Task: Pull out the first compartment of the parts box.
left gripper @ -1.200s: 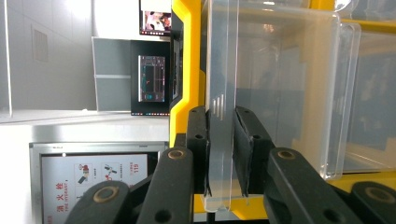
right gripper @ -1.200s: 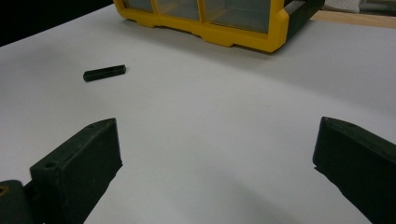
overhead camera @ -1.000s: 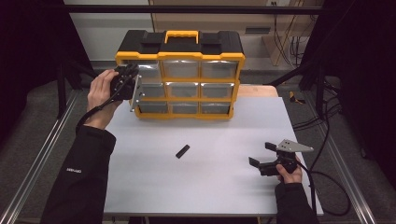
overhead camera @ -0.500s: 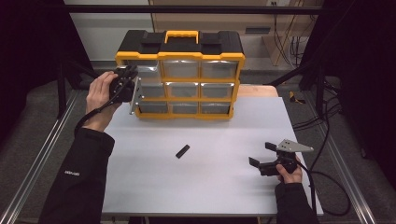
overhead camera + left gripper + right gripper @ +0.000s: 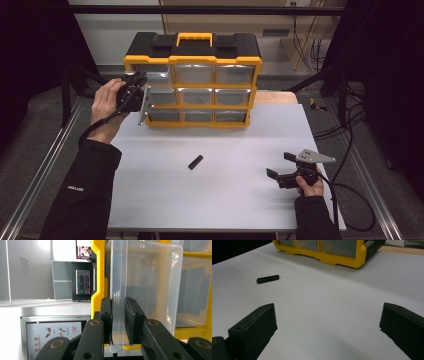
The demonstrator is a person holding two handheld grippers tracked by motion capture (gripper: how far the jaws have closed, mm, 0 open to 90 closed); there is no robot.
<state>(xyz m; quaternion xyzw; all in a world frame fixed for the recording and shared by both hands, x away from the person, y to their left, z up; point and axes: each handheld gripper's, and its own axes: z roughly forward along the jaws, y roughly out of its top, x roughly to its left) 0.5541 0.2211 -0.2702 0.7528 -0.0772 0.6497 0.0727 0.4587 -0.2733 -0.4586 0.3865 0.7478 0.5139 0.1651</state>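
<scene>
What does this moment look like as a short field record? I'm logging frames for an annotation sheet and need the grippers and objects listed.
left gripper: jaws shut on the front lip of a clear drawer, at the organizer's left column
right gripper: jaws open, holding nothing, low over the table near its right front
organizer: yellow and black, clear drawers, at the table's back
small black bar: lying loose mid-table, apart from both grippers
table: white surface

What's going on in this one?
A person holds a gripper in each hand. The left gripper has its jaws shut on the clear front of a drawer at the left side of the yellow organizer. The right gripper rests open on the white table, apart from a small black piece.
</scene>
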